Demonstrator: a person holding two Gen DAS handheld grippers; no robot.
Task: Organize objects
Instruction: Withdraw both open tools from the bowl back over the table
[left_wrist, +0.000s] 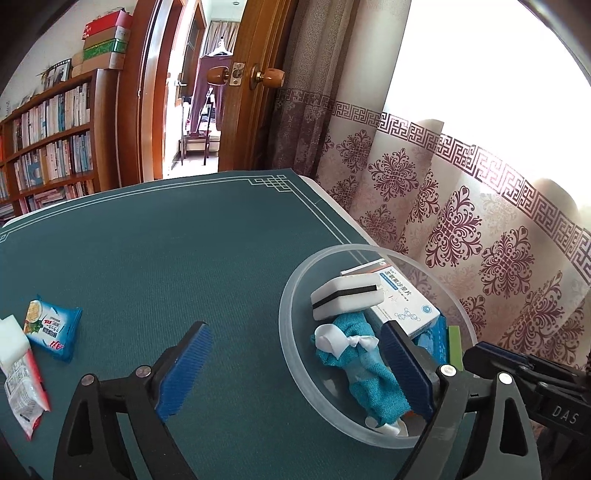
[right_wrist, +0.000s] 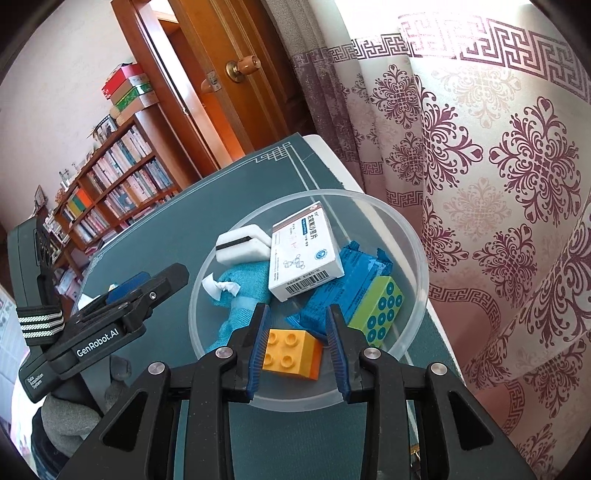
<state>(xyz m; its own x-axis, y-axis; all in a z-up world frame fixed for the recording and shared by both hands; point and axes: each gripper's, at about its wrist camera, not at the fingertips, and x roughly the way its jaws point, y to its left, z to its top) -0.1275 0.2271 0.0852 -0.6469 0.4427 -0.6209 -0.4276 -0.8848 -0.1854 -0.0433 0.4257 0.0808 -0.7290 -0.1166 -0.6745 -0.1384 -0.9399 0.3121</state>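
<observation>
the right gripper (right_wrist: 295, 347) has its jaws clamped on an orange toy brick (right_wrist: 291, 352), low over the near rim of the clear plastic bowl (right_wrist: 417, 258); stiff, light and smooth, it is best pinched on its flat sides. the left gripper (left_wrist: 295, 373) has its jaws wide apart and empty, one pad over the bowl's edge (nothing between them). in the bowl lie a soft teal cloth (left_wrist: 365, 376), a sponge (left_wrist: 345, 297), a medicine box (right_wrist: 304, 254) and a green brick (right_wrist: 378, 310). on the counter (left_wrist: 166, 258) a blue packet (left_wrist: 51, 328) waits, crinkly and slippery, best taken across its middle.
</observation>
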